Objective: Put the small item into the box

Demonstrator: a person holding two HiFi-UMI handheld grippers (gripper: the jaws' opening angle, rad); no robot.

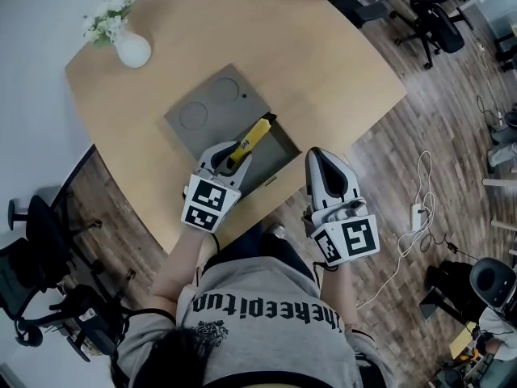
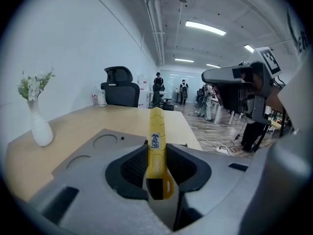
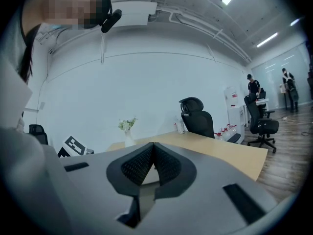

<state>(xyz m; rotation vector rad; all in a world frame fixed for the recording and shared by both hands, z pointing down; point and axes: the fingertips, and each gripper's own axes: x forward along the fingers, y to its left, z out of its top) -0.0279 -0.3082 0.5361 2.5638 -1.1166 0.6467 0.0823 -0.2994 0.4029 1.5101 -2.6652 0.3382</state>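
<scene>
A long yellow item (image 1: 252,137) with a small label is clamped between the pads of my left gripper (image 1: 234,155) and sticks out forward past the fingertips. It hangs over the grey box (image 1: 212,107) on the wooden table, above the darker open part (image 1: 275,158) of the box. In the left gripper view the yellow item (image 2: 156,146) runs straight ahead between the jaws, with the box's grey panel (image 2: 98,148) and its two round recesses below. My right gripper (image 1: 317,157) is shut and empty, hovering at the table's near edge; its pads (image 3: 166,163) touch.
A white vase with flowers (image 1: 129,47) stands at the table's far left corner. Office chairs (image 1: 432,18) stand on the wooden floor at the right and left. A power strip and cables (image 1: 416,212) lie on the floor to the right.
</scene>
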